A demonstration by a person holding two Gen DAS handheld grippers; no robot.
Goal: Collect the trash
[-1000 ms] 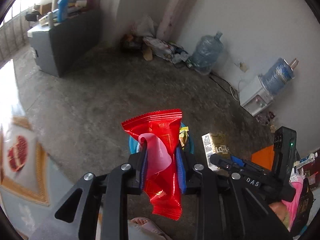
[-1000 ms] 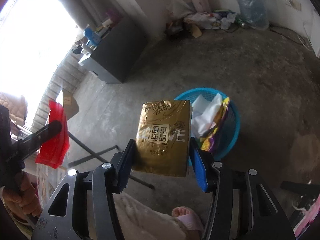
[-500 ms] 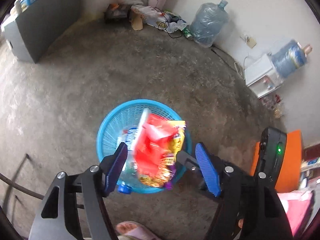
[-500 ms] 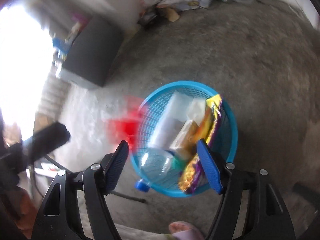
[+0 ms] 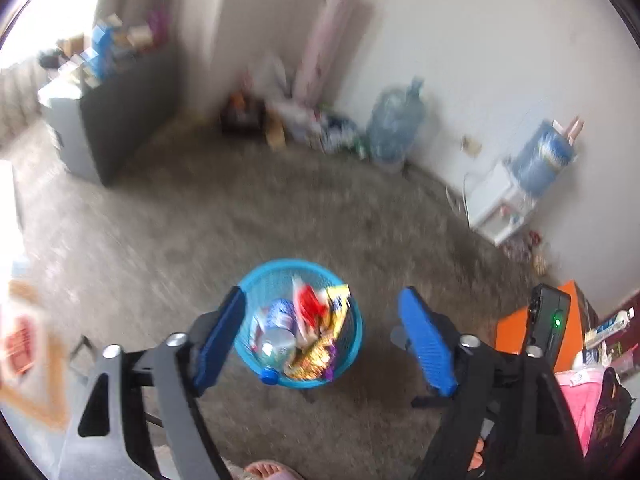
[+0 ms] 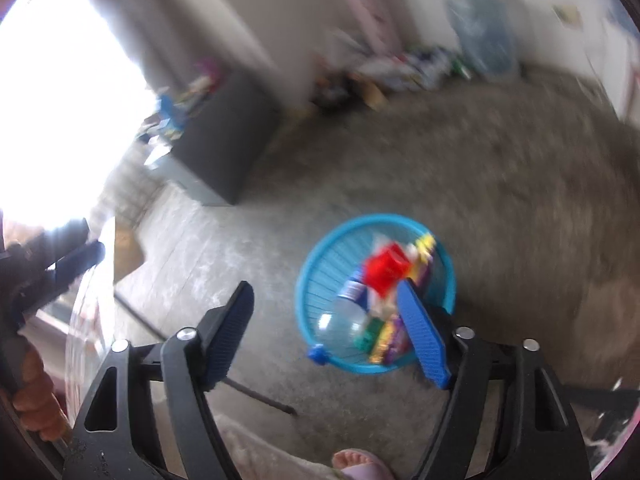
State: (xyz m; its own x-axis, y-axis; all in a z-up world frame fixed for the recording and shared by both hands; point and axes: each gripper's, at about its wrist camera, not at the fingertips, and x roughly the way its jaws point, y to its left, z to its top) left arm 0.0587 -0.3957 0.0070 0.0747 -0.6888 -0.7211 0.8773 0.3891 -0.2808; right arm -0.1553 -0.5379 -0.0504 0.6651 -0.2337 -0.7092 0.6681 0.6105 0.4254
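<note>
A blue mesh basket (image 5: pixel 356 332) stands on the bare concrete floor (image 5: pixel 200 220), near the person and roughly central in both views. It holds mixed trash: a clear plastic bottle (image 5: pixel 276 346) with a blue cap (image 5: pixel 269 376) lying toward the near rim, a red wrapper (image 5: pixel 310 306) on top toward the far side, and yellow and purple wrappers (image 5: pixel 320 354) on the right side. Blur prevents any finer count of the contents.

The left tool (image 5: pixel 320 340) hangs above the basket with its jaws opening; nothing is between the blue pads (image 5: pixel 426 344), and the basket shows through the gap. The right tool (image 6: pixel 328 332) is likewise released, jaws opening and empty, with the basket seen partly behind its right pad (image 6: pixel 420 340).

Far left, a dark cabinet (image 5: pixel 120 120) carries boxes on top. Against the far wall stand a large water jug (image 5: pixel 394 124) and scattered clutter (image 5: pixel 304 128). Far right, a second jug (image 5: pixel 540 160) sits on a white dispenser (image 5: pixel 492 208). A toe in a pink slipper (image 6: pixel 360 464) shows at the near edge
</note>
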